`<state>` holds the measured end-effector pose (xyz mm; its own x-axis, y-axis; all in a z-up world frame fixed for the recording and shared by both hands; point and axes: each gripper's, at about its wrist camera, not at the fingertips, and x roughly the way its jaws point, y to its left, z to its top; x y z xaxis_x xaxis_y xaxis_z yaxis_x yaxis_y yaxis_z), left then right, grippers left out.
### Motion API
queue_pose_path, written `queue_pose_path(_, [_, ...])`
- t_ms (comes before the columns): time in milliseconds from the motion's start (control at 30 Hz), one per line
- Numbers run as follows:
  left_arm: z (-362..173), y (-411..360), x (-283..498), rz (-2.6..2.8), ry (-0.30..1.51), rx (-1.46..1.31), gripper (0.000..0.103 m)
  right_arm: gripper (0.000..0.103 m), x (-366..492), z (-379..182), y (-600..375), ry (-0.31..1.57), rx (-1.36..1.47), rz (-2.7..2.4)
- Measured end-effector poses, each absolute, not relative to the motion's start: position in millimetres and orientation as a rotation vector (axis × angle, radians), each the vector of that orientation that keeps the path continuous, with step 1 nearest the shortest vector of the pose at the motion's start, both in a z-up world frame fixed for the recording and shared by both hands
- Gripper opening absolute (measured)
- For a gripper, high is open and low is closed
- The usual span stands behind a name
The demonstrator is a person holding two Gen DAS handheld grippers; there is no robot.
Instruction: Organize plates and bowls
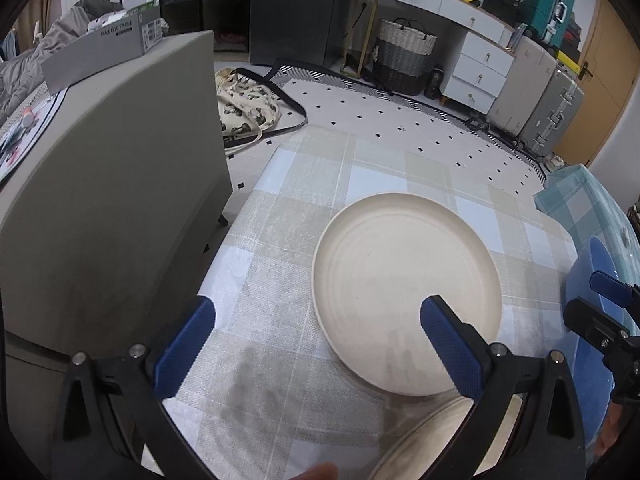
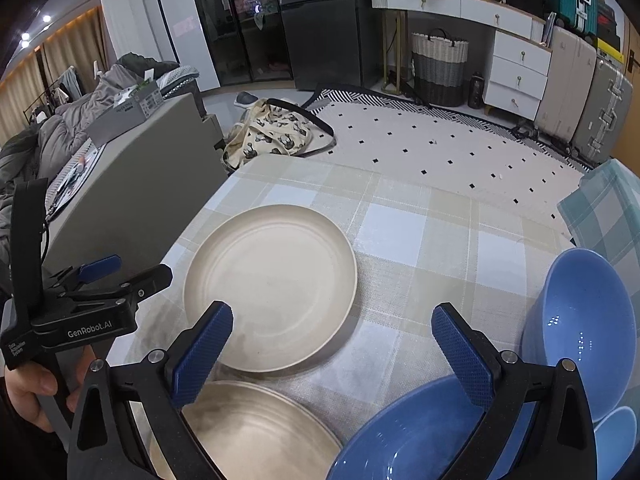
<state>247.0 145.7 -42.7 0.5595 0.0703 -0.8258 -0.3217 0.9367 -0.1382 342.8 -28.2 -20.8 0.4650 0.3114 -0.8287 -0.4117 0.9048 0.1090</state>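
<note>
Two cream plates and at least two blue bowls lie on a table covered with a checked cloth. The far cream plate sits flat near the table's middle; the near cream plate lies just in front of it, close to the table's near edge, and whether their rims touch cannot be told. The upright blue bowl is tilted at the right side, beside a second blue bowl in the foreground; a smaller blue piece at the lower right is too cropped to identify.

The plates appear matte, rigid and light, probably a plastic or fibre composite, so breakage looks unlikely. Lying flush on the cloth, they offer only the raised rim as a hold; a pinch across the rim's lip, one finger inside and one under, seems most secure. The bowls look glossier and may slip; their wall edge is the natural grip.

The left hand-held gripper hovers spread wide over the cloth and the far plate's edge, holding nothing. The right hand-held gripper is likewise spread wide and empty, above the gap between plates and bowls.
</note>
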Motion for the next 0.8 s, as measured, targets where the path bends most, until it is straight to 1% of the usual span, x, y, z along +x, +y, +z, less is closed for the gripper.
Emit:
queue_pose_path(133, [-54,152,253,0.233,0.982,-0.314,0.1,0.101,355,-36,-22,1.027,-0.126,0.444])
queue_pose_path(200, [-59,154,256,0.24,0.997,-0.319,0.096,0.1,361,-43,-20,1.045,-0.125,0.443])
queue_pose_path(267, [-64,154,258,0.235,1.012,-0.327,0.09,0.098,366,-50,-17,1.065,-0.128,0.436])
queue_pose_path(333, [-68,154,260,0.235,1.029,-0.33,0.089,0.095,371,-58,-15,1.085,-0.126,0.436])
queue_pose_path(367, [-70,153,260,0.238,1.031,-0.329,0.086,0.094,374,-62,-14,1.1,-0.127,0.434])
queue_pose_path(433, [-75,153,262,0.24,1.048,-0.326,0.08,0.088,377,-70,-12,1.122,-0.133,0.425])
queue_pose_path(467, [-78,152,263,0.242,1.059,-0.32,0.077,0.083,379,-74,-10,1.135,-0.139,0.42])
queue_pose_path(500, [-80,151,263,0.245,1.068,-0.314,0.075,0.08,380,-77,-9,1.146,-0.143,0.42])
queue_pose_path(533, [-82,150,264,0.243,1.075,-0.311,0.072,0.08,382,-81,-9,1.158,-0.146,0.419])
queue_pose_path(633, [-85,149,265,0.239,1.085,-0.299,0.07,0.075,385,-90,-9,1.183,-0.148,0.409])
queue_pose_path(733, [-87,149,265,0.246,1.094,-0.303,0.063,0.069,388,-95,-9,1.206,-0.15,0.407])
queue_pose_path(800, [-90,149,265,0.243,1.101,-0.303,0.061,0.064,389,-97,-6,1.217,-0.179,0.401])
